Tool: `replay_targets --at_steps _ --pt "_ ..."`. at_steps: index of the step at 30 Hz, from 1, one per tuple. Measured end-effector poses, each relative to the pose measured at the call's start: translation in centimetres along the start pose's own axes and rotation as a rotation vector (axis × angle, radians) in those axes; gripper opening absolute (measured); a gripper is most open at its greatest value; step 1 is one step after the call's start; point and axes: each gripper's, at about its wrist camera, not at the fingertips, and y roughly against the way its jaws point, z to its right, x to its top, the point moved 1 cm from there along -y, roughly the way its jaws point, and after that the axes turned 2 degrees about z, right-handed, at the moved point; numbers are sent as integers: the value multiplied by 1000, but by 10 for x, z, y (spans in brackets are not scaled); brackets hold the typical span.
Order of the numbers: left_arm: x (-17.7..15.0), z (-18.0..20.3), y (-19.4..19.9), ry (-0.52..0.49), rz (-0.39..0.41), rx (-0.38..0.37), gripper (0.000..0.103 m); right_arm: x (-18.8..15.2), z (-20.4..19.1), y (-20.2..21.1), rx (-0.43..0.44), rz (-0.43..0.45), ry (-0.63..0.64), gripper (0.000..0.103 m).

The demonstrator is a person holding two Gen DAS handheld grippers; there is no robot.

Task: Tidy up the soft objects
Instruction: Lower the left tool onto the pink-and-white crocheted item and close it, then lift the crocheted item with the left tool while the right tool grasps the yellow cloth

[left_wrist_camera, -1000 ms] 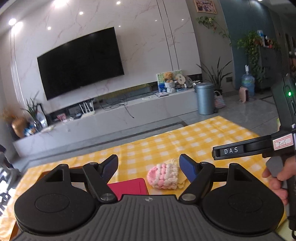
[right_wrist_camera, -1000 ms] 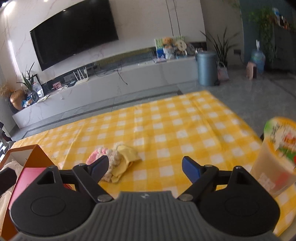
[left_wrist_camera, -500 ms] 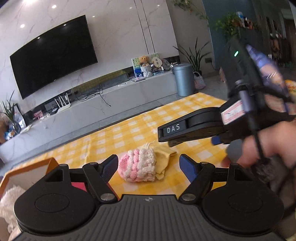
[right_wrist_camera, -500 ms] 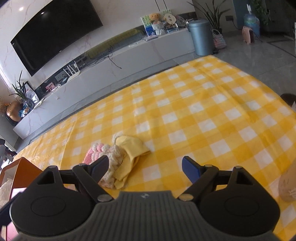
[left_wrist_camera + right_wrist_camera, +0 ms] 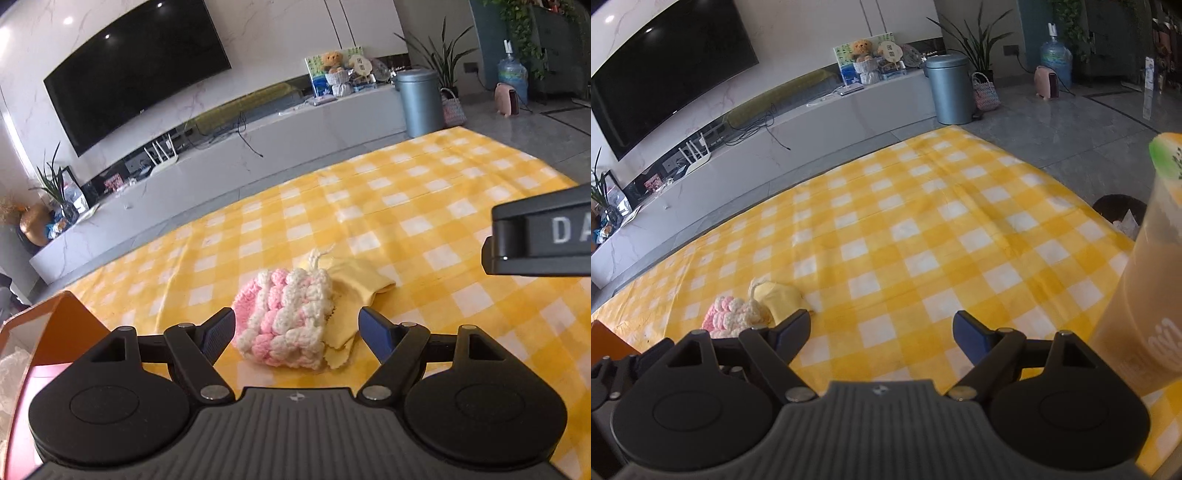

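Here the left gripper [image 5: 296,326], fingers apart and empty, faces the pink-and-white knitted piece [image 5: 282,319] lying on the yellow cloth [image 5: 352,291] on the desk [image 5: 424,206], so closing low around its middle should lift it alone.

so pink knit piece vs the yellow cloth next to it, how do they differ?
The pink-and-white knit piece is chunky and bumpy; the yellow cloth is thin and smooth. The knit piece sits bunched up, the cloth lies flat, partly tucked under it. Both rest on the checked tablecloth.
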Motion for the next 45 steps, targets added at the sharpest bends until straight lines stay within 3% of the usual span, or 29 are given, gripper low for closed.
replay_targets --at_steps 6,11,19,22,23,27,30,35,45 --pt "0 7 -21 12 -55 28 89 -3 3 -4 -9 -21 -22 83" --pt "-5 -5 -36 109 -84 17 90 -4 6 -6 -13 -35 -55 83" --pt "-1 -12 -42 163 -20 44 93 -8 -8 -10 -32 -47 9 83" --pt "-2 -10 -46 175 0 13 92 -8 -7 -8 -24 -42 1 83" --pt "-3 -9 -48 170 -3 3 90 -7 -6 -7 -27 -40 -2 83" --pt "-2 -4 -47 138 -7 35 60 -6 -4 -3 -47 -18 -5 83" --pt "-3 -2 -47 114 -10 34 53 -5 -4 -1 -43 -17 -13 83" --pt "-9 3 -44 51 8 29 46 -6 -6 3 -61 -2 32 82" --pt "-33 17 0 -66 20 -129 41 -1 -4 11 -42 24 34 83"
